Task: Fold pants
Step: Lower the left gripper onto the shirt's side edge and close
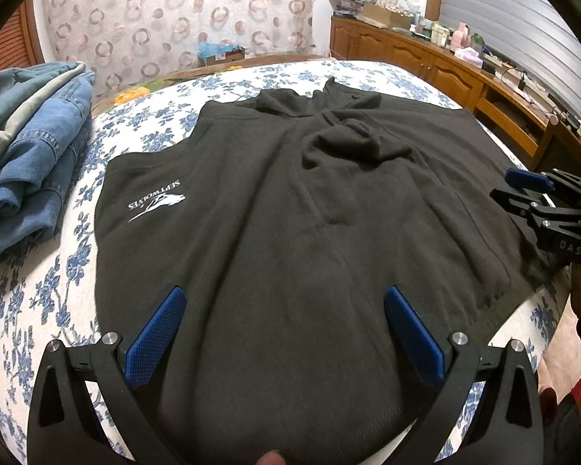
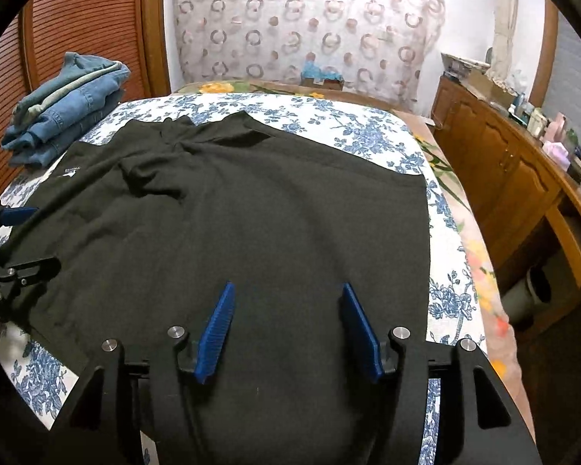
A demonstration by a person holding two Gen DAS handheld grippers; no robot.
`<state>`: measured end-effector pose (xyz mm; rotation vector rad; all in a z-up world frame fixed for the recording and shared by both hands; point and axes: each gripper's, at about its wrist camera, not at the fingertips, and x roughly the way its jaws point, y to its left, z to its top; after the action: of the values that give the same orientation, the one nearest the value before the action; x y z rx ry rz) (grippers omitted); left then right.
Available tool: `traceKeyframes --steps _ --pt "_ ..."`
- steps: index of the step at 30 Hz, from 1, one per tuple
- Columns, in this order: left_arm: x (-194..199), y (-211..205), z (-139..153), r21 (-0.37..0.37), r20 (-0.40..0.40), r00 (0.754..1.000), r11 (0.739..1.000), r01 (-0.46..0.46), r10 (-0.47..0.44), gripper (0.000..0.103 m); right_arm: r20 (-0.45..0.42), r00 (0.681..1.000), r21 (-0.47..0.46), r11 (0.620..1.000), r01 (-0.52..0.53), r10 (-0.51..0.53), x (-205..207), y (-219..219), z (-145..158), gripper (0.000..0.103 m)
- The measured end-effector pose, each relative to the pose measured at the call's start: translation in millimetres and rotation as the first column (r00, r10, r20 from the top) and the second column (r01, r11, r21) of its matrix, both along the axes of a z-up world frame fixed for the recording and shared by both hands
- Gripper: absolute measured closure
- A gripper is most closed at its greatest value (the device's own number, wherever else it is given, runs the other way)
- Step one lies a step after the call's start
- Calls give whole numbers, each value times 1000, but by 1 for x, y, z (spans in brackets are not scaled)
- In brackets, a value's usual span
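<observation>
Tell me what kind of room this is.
Most likely a bedroom in a home: black pants lie spread on a bed with a blue floral cover, folded jeans sit beside them, and a cluttered wooden cabinet lines the wall.

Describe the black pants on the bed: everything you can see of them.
The black pants lie spread flat on the blue-flowered bedspread, covering most of it. The fabric looks like soft, matte knit. A white logo with lettering sits near their left edge in the left wrist view. The far end is bunched into wrinkled folds; the rest lies fairly smooth, with seams running lengthwise. Neither tool grips them. A stack of folded jeans lies apart, at the left.
</observation>
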<state>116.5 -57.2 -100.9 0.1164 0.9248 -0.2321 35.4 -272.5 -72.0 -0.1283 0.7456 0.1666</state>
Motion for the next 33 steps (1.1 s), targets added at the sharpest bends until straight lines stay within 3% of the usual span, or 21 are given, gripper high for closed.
traceKeyframes --steps 10,21,33 --pt "-38 46 25 -93 73 996 995 -39 45 3 32 999 57 998 -10 8 -17 -7 10 43" --pt "-78 84 17 -114 39 996 991 -76 81 44 69 997 90 995 -49 43 -35 4 15 43" --pt "-91 85 8 -95 20 997 993 -76 78 63 65 995 107 991 -79 72 -38 6 10 43"
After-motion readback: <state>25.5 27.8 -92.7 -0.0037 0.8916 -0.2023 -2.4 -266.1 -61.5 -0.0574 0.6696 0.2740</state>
